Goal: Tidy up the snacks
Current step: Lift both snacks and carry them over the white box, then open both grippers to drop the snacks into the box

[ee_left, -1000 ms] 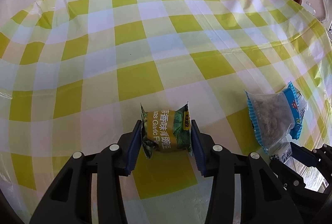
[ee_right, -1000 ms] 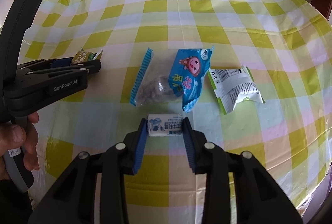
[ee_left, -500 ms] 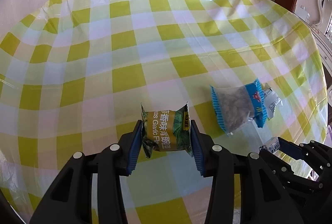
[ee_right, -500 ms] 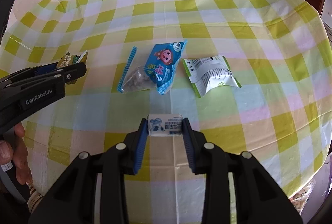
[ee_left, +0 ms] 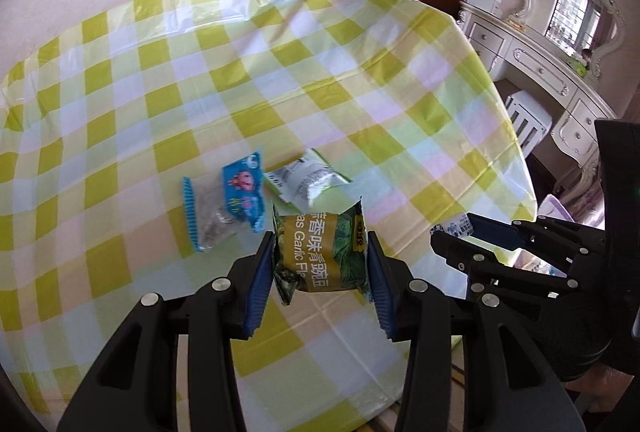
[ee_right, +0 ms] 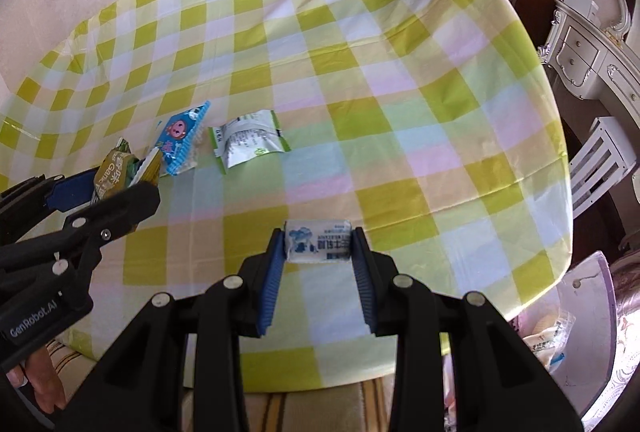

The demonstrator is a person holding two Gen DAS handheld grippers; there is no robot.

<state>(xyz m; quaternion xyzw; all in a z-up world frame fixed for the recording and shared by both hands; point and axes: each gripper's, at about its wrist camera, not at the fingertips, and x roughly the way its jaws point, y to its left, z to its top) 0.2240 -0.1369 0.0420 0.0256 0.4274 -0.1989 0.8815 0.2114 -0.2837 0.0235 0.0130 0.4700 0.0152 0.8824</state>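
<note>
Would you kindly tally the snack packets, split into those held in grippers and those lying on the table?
Held in grippers: 2, the green garlic packet and the small white packet
Lying on the table: 2, the blue packet and the white-green packet
Total: 4

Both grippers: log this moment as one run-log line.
left gripper: shut on green snack pack | right gripper: shut on white candy | both held above table

Left gripper (ee_left: pixel 320 272): pitched downward over the table, blue ribbed pads pressed against both sides of a green-and-gold snack packet (ee_left: pixel 320 256), which is held clear of the surface. Right gripper (ee_right: pixel 319 252): likewise pitched downward, pads clamped on the ends of a small white-and-blue packet (ee_right: pixel 318 241). The two grippers sit side by side. Fingers (ee_right: pixel 42 384) of the left hand wrap its handle.
</note>
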